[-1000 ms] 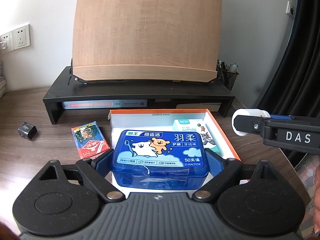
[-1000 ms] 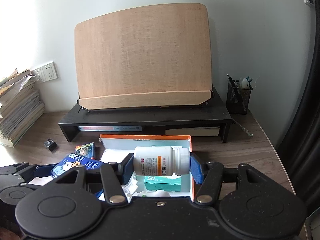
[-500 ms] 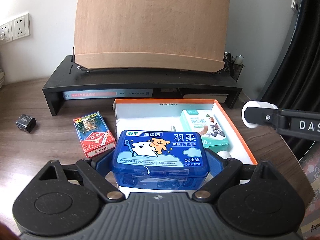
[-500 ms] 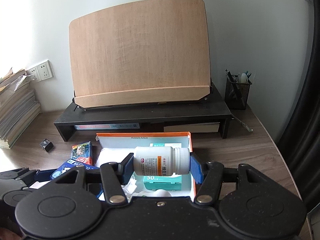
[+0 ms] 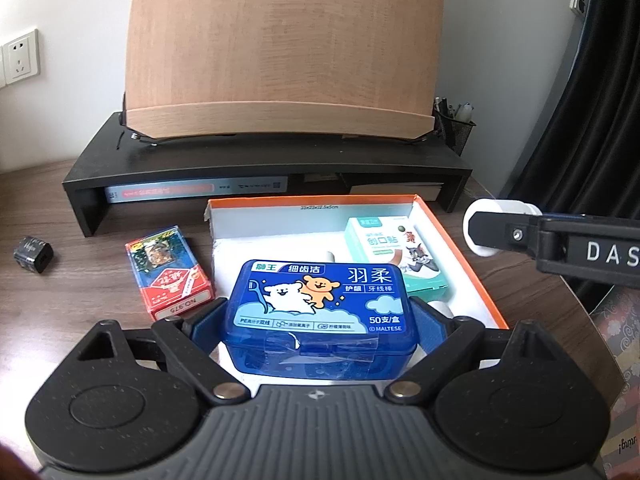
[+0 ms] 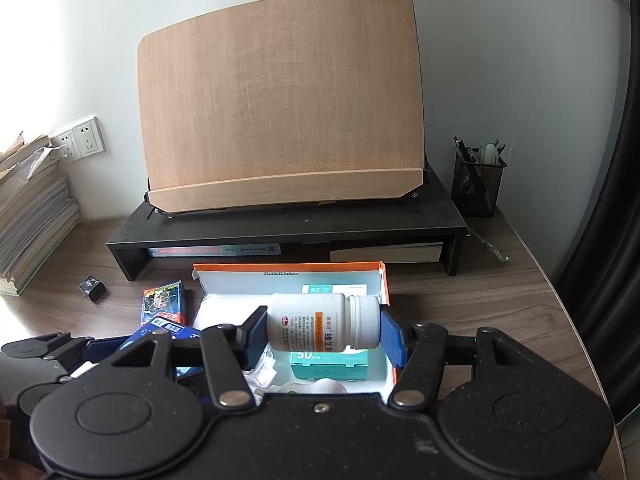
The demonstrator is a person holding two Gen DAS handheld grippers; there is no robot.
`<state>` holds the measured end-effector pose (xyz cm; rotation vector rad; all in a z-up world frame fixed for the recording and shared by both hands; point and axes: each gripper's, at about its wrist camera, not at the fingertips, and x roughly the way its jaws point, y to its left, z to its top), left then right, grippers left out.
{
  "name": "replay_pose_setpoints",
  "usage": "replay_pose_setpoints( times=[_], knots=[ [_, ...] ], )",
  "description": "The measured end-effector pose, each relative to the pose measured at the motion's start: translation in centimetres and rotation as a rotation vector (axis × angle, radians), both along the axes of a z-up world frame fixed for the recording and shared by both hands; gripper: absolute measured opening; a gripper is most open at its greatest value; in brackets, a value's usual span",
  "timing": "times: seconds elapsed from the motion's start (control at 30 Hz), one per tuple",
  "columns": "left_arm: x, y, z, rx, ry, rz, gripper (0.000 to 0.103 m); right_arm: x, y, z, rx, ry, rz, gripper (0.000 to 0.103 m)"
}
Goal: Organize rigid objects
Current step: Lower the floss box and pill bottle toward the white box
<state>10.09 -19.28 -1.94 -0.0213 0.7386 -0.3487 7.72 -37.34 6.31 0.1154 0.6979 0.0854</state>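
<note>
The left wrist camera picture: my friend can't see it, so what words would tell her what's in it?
The left gripper holds a blue box above a white tray with an orange rim on a wooden desk. A green box lies in the tray, and a red card pack lies beside it.

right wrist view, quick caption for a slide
Right gripper holds a white pill bottle sideways above the orange-rimmed box.

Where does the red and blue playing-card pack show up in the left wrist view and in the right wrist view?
Left wrist view: playing-card pack lies flat on the desk, left of the orange-rimmed box.
Right wrist view: the pack sits left of centre, its near end hidden behind the blue floss box.
Shared landmark: the orange-rimmed box directly right of the pack.
</note>
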Motion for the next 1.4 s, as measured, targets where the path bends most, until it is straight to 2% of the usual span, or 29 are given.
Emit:
replay_pose_setpoints(
  times=[0.7, 1.4],
  knots=[
    [1.5, -1.7, -0.6, -0.003, 0.0, -0.038, 0.094, 0.9, 0.3, -0.1, -0.004, 0.006, -0.001, 0.069],
    [2.6, -2.4, -1.7, -0.006, 0.012, -0.071, 0.094, 5.1, 1.4, -1.6, 0.004, 0.052, 0.063, 0.069]
  ],
)
